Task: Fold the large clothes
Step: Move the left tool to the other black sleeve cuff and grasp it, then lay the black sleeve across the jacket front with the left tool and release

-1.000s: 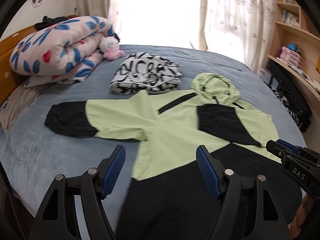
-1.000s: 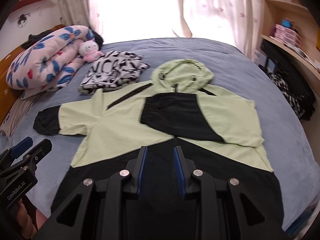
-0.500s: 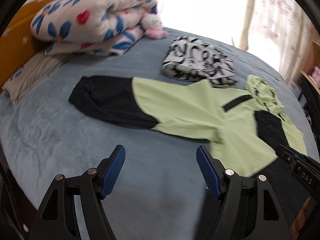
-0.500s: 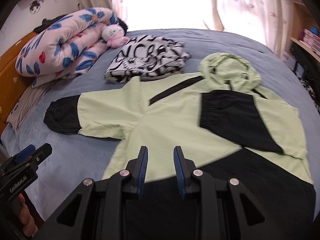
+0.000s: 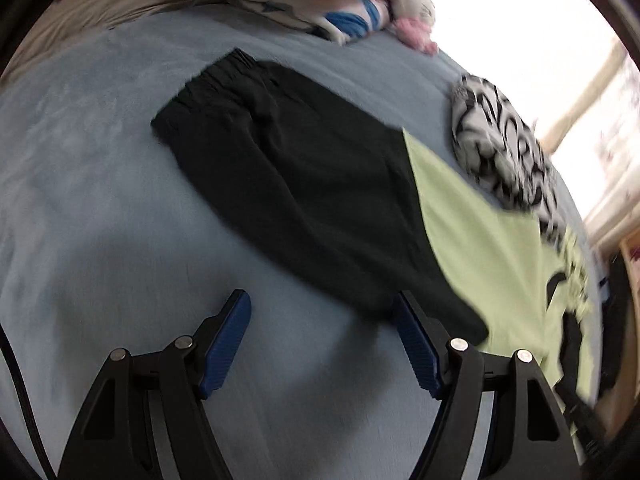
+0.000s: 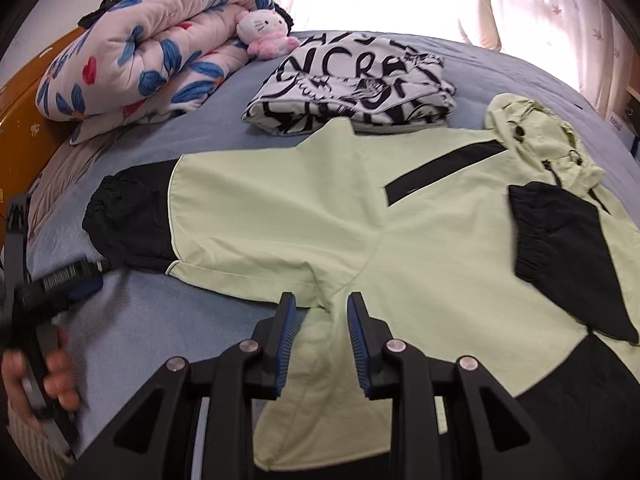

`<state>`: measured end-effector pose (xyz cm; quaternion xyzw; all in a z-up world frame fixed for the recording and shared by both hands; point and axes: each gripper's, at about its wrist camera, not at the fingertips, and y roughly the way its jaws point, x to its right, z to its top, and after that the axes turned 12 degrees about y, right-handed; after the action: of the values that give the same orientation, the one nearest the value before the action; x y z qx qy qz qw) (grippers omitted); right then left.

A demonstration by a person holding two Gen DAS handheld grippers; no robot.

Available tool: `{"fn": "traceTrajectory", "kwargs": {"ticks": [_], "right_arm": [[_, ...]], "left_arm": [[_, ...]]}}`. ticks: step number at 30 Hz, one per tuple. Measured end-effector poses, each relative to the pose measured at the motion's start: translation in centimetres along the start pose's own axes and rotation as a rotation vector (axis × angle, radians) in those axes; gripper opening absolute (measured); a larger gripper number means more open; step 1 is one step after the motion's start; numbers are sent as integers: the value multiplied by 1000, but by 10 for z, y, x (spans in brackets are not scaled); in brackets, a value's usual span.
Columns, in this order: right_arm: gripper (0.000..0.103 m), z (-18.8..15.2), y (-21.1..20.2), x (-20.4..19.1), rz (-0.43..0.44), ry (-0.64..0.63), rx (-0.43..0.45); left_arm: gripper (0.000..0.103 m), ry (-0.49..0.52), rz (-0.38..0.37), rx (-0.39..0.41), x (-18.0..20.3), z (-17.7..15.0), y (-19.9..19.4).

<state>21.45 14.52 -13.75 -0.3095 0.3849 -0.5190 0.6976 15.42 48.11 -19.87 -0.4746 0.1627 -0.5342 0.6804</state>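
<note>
Jacket (image 6: 332,216), pale green with black cuffs and a black hem, lies spread flat on the blue bedspread (image 6: 168,312), front side up.

At the far left of the right wrist view, a hand (image 6: 36,376) grips the handle of the left gripper (image 6: 68,280), which hangs low over the bedspread just beside the black cuff (image 6: 128,224) of the outstretched sleeve. In the left wrist view that same gripper (image 5: 320,340) shows its jaws spread wide with only bedspread between them; the lower edge of the black sleeve end (image 5: 304,196) lies just beyond the right-hand finger, and whether that finger touches the cloth cannot be told through the blur.

Behind the sleeve, a rolled floral quilt (image 6: 148,48) sits against the headboard, with a small white and pink plush toy (image 6: 266,34) at its right end. Next to the toy, a folded black-and-white printed garment (image 6: 352,88) lies just beyond the jacket's shoulder.

Toward the middle, the right gripper (image 6: 320,336) hovers over the jacket near the armpit seam, its jaws standing narrowly apart with green cloth visible below the gap and nothing pinched.

Further right, the jacket's other sleeve (image 6: 568,256) is folded across the chest, its black cuff pointing inward, and the hood (image 6: 532,128) lies crumpled above it.
</note>
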Motion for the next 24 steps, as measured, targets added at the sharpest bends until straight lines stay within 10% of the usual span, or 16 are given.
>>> {"fn": "traceTrajectory", "kwargs": {"ticks": [10, 15, 24], "right_arm": [[27, 0, 20, 15, -8, 41, -31], [27, 0, 24, 24, 0, 71, -45], [26, -1, 14, 34, 25, 91, -49]], "left_arm": [[65, -28, 123, 25, -26, 51, 41], [6, 68, 173, 64, -11, 52, 45], [3, 148, 257, 187, 26, 47, -3]]}}
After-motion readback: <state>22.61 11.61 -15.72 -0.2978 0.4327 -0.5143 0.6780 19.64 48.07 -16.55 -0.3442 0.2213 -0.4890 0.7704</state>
